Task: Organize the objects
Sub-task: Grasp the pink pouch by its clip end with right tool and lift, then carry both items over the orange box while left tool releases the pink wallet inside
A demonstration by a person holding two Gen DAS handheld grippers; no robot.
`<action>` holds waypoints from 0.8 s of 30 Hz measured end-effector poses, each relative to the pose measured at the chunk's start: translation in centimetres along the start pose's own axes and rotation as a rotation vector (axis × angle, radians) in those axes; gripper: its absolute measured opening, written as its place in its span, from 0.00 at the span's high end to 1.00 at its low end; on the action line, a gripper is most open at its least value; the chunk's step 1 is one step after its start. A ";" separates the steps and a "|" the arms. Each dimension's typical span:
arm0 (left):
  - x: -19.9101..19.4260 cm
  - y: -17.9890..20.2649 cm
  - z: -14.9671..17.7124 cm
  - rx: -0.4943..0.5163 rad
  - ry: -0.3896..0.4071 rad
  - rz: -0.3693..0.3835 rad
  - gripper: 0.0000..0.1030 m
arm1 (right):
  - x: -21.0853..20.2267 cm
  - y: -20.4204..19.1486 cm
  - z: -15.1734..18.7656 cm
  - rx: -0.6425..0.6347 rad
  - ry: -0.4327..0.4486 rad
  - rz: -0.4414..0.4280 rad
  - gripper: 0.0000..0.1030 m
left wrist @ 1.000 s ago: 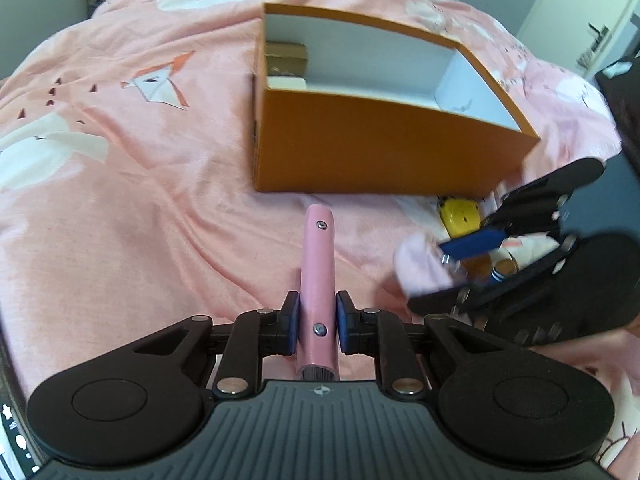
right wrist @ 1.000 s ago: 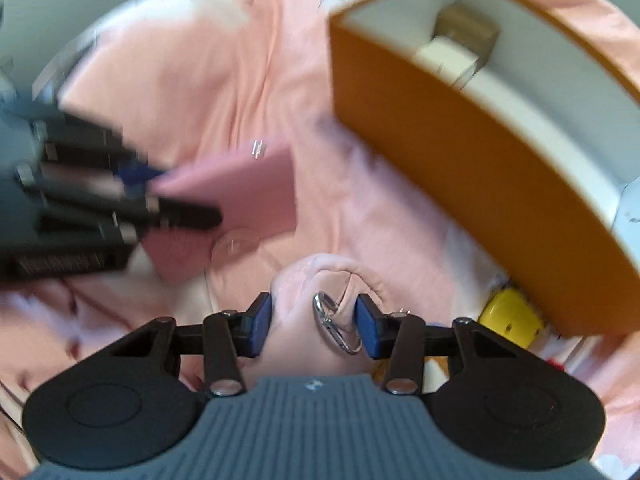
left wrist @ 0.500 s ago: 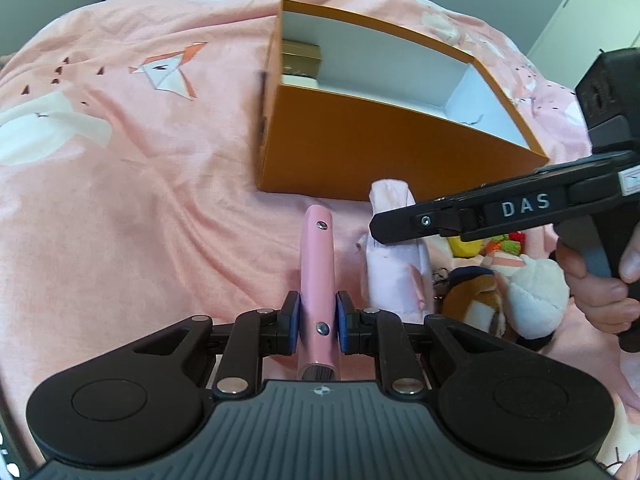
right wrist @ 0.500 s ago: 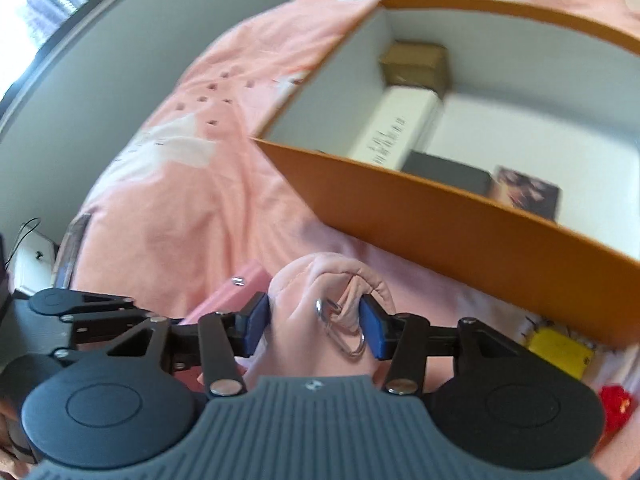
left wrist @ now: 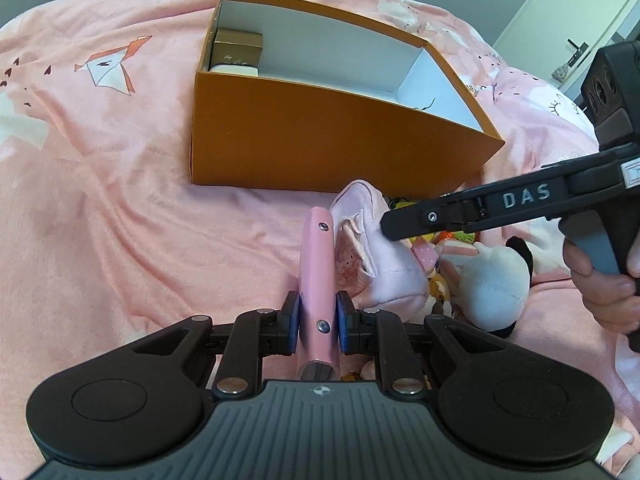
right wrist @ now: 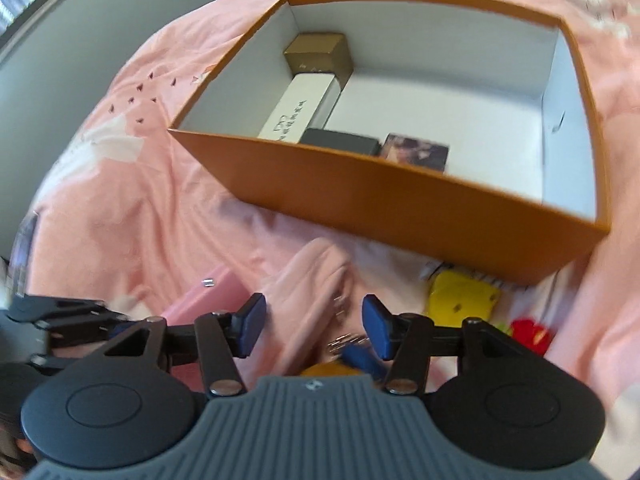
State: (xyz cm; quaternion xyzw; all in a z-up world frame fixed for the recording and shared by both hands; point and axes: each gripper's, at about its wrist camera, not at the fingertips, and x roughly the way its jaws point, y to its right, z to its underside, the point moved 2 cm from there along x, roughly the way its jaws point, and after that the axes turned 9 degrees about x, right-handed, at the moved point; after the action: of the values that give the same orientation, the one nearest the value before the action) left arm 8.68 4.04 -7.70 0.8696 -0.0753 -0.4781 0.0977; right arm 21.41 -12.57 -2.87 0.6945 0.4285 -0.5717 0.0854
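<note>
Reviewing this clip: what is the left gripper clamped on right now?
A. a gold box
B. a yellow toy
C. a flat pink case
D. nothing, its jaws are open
C. In the left wrist view, the left gripper has its blue pads pressed against both sides of the flat pink case, held edge-on in front of the orange box.

The left gripper (left wrist: 318, 316) sits low in the middle, its blue pads squeezed tight; the right gripper (right wrist: 314, 330) has its jaws wide apart.
</note>
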 end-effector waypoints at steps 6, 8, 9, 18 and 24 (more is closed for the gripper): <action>0.1 0.5 -0.1 0.021 -0.002 -0.016 0.80 | 0.8 -1.7 0.8 -0.001 -0.023 0.028 0.45; 0.2 0.5 0.0 0.023 -0.013 -0.024 0.80 | 1.4 -2.2 0.8 -0.036 -0.024 0.057 0.45; 0.3 0.4 0.0 0.024 -0.021 -0.031 0.80 | 1.6 -2.3 0.9 -0.049 -0.026 0.066 0.45; 1.1 0.7 -0.9 0.097 -0.068 -0.090 0.76 | 1.8 -2.1 1.2 -0.183 -0.060 0.157 0.49; 1.5 0.5 -1.0 0.118 -0.066 -0.101 0.76 | 2.4 -2.0 1.4 -0.217 -0.098 0.156 0.64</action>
State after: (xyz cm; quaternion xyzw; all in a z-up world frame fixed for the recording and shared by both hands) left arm 10.25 3.30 -8.27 0.8602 -0.0623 -0.5057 0.0195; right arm 18.96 -11.00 -4.66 0.6836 0.4278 -0.5469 0.2247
